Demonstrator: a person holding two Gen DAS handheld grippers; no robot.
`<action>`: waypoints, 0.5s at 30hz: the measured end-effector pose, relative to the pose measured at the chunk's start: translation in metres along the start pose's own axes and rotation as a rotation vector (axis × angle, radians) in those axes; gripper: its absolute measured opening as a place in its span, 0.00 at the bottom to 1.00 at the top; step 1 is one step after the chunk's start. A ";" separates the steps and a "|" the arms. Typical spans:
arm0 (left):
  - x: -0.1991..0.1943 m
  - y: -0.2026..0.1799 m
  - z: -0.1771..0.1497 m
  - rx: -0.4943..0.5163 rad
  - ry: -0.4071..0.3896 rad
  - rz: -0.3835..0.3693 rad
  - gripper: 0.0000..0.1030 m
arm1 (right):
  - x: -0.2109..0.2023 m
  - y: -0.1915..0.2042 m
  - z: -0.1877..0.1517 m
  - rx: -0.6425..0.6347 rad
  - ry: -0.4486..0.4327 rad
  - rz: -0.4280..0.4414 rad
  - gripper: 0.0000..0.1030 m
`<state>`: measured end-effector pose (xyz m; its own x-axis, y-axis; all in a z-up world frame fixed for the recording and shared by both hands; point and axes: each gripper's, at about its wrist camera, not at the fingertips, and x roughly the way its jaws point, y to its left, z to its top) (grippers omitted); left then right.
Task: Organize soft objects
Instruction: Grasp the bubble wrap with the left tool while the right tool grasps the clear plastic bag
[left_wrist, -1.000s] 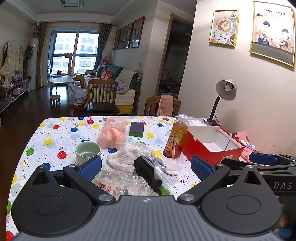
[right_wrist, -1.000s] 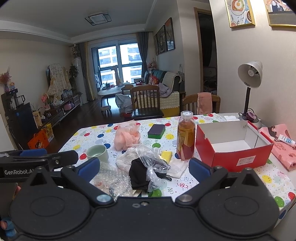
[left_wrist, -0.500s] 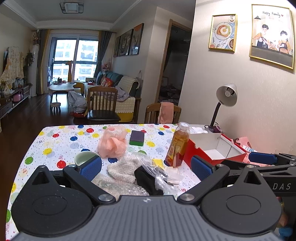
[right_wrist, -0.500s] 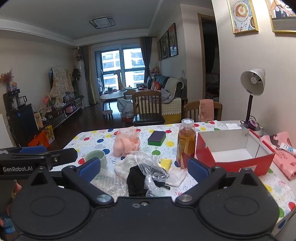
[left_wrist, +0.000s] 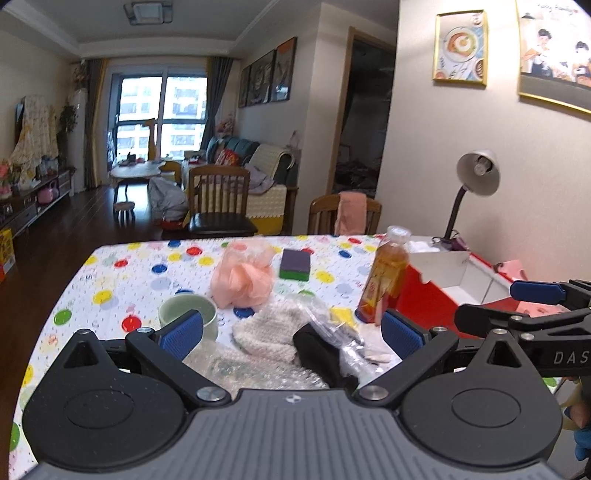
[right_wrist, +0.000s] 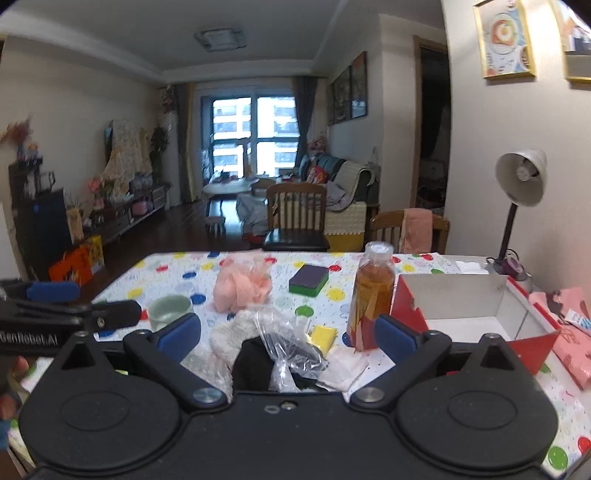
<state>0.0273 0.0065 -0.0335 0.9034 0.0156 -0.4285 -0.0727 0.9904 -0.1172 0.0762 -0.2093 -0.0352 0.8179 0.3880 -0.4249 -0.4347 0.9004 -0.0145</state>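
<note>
Red box (right_wrist: 476, 325) empty, soft pile (left_wrist: 280, 332) unsorted on counter (left_wrist: 147, 273). Nothing done yet. Jaws on left gripper (left_wrist: 291, 334) and right gripper (right_wrist: 288, 334) wide, holding nothing.

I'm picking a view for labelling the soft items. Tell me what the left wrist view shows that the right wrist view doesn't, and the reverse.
Only the left wrist view shows the right gripper from the side, at its right edge. Only the right wrist view shows the left gripper at its left edge, the yellow sponge clearly, and the pink packet beyond the red box. Both show the pink mesh puff, white knit item, black cloth, green cup, bottle and desk lamp.
</note>
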 end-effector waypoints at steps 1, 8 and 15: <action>0.005 0.002 -0.003 0.000 0.009 0.011 1.00 | 0.006 -0.001 -0.002 -0.001 0.013 0.008 0.97; 0.049 0.019 -0.021 -0.063 0.145 0.070 1.00 | 0.052 -0.014 -0.013 -0.023 0.111 0.055 0.91; 0.075 0.004 -0.032 0.032 0.202 0.061 1.00 | 0.101 -0.025 -0.023 -0.024 0.212 0.098 0.83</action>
<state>0.0815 0.0072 -0.0947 0.7942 0.0510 -0.6055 -0.1084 0.9924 -0.0586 0.1612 -0.1970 -0.0982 0.6750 0.4211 -0.6059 -0.5192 0.8545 0.0155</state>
